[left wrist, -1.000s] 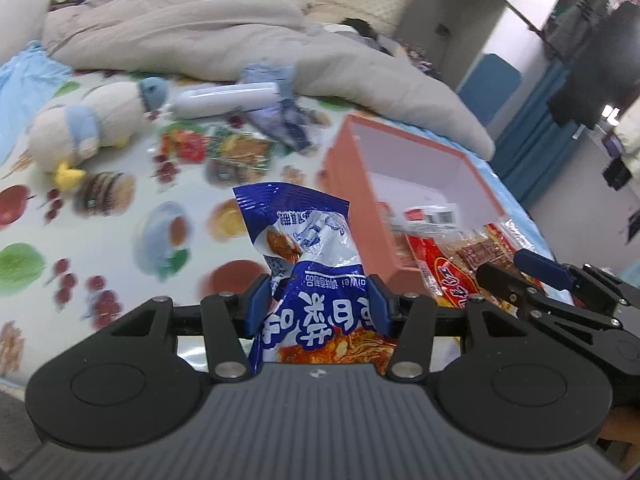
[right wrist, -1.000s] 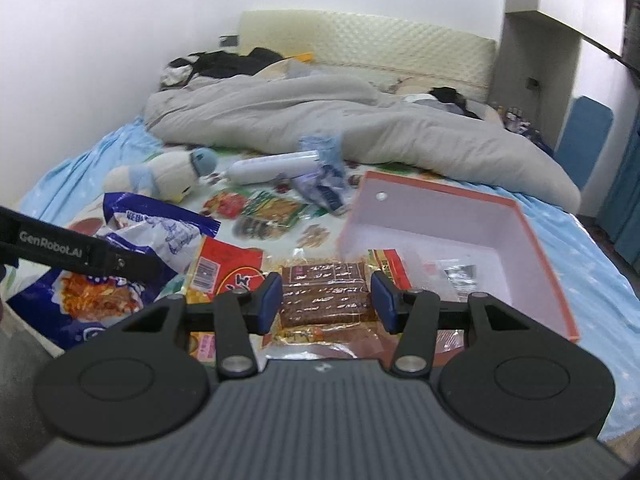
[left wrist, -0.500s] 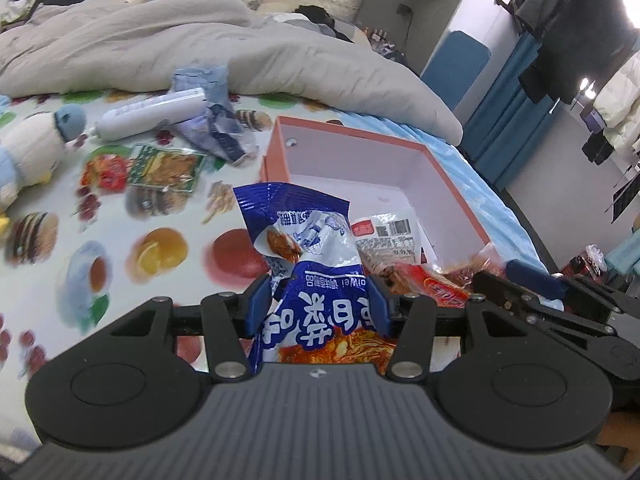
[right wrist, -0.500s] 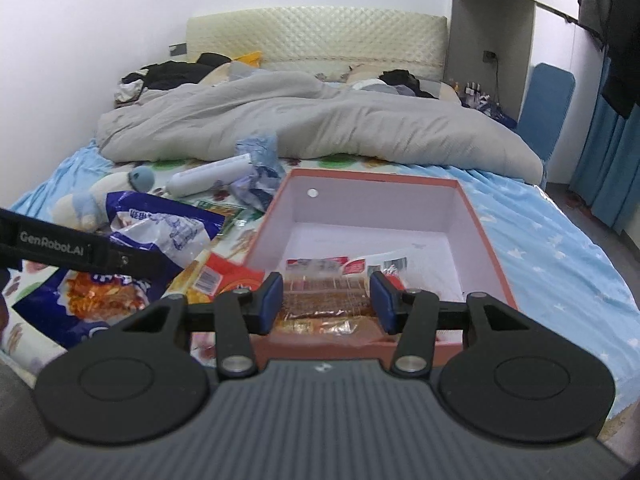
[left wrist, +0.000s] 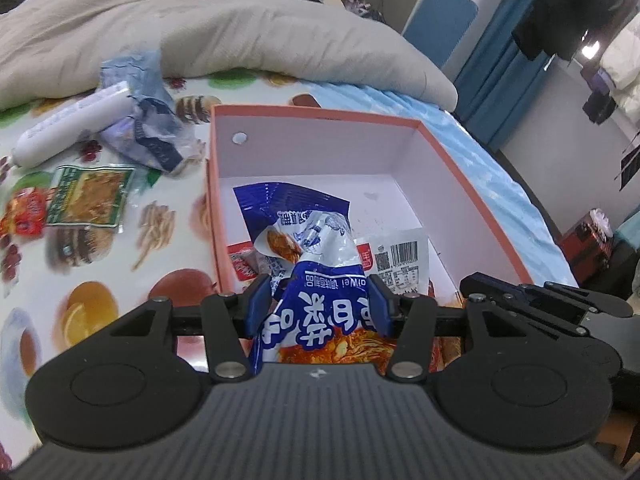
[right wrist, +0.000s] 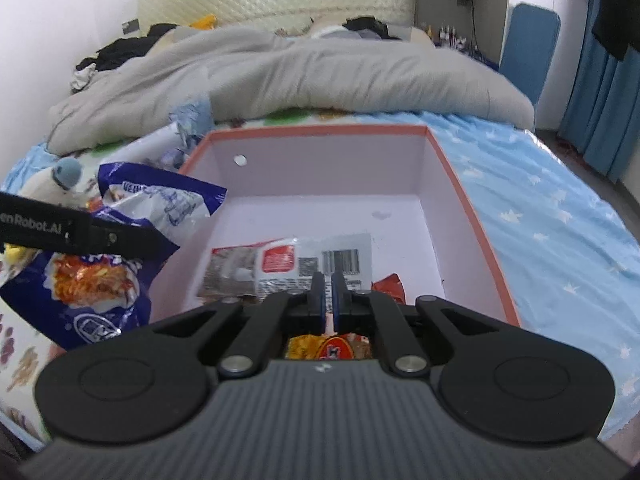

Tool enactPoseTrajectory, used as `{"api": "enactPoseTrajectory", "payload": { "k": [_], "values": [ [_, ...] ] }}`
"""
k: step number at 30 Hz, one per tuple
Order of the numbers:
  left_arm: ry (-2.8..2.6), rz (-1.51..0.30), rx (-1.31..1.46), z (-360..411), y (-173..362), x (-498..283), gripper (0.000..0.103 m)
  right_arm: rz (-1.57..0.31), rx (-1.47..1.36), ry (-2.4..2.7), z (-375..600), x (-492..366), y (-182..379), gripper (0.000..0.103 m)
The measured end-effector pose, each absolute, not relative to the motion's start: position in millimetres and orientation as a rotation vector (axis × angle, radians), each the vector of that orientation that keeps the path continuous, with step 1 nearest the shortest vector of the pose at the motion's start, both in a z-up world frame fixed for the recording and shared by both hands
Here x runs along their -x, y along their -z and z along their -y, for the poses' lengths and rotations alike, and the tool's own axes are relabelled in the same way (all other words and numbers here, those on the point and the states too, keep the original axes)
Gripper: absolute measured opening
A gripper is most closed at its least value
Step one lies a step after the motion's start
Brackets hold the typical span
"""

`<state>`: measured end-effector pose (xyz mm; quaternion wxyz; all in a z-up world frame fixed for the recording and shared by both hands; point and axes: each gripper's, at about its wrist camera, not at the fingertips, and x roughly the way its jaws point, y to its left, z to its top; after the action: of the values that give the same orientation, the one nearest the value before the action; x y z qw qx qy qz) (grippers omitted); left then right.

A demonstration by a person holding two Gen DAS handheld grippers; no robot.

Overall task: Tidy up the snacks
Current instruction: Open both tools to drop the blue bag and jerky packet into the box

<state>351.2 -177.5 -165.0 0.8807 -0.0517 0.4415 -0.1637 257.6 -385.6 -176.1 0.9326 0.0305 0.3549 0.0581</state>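
- On bed, fruit-print sheet (left wrist: 100, 292): orange-rimmed box (left wrist: 452, 168), white inside, open top.
- Left gripper (left wrist: 318, 300) clamped on blue snack bag (left wrist: 316, 276), bag upright between blue pads, upper end crumpled, hanging over near-left part of box (print upside down in left wrist view).
- Same blue bag seen in right wrist view at box's left wall (right wrist: 104, 272), left gripper's black finger across it.
- Right gripper (right wrist: 328, 296) over box's near edge, fingers drawn almost together, only a thin slit between, nothing seen pinched there.
- Inside box, near end: white barcode packet (right wrist: 304, 260) lying flat, red-orange packet (right wrist: 390, 286) just right of it; further wrapper below right gripper body (orange-yellow, mostly hidden).
- Outside box, left: green packet (left wrist: 90, 194) flat on sheet, white tube (left wrist: 72, 124) beyond it, crumpled pale blue wrapper (left wrist: 148, 120) touching tube.
- Plush toy (right wrist: 56, 180) far left in right wrist view, partly hidden.
- Grey duvet (left wrist: 200, 28) bunched across far side of bed.
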Motion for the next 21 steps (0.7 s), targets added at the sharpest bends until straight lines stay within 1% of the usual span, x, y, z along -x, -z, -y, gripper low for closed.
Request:
{"api": "enactPoseTrajectory", "payload": {
  "k": [5,8,10,11,12,21],
  "values": [
    [0.341,-0.940,0.102,180,182,-365,0.057,-0.744,-0.084,-0.127,391,-264,190,0.006],
    [0.344,-0.938,0.115,179,187,-369,0.059,-0.754,-0.102,-0.133,392,-266,194,0.006],
    [0.347,-0.920,0.109,178,184,-368,0.065,-0.756,-0.104,-0.138,393,-266,195,0.006],
    [0.337,-0.911,0.103,177,182,-368,0.073,-0.756,-0.106,-0.138,393,-266,194,0.006],
    [0.325,-0.903,0.098,177,179,-368,0.078,-0.755,-0.109,-0.139,394,-266,194,0.006],
    [0.330,-0.838,0.096,170,145,-336,0.078,-0.696,-0.109,-0.140,390,-241,168,0.006]
  ]
}}
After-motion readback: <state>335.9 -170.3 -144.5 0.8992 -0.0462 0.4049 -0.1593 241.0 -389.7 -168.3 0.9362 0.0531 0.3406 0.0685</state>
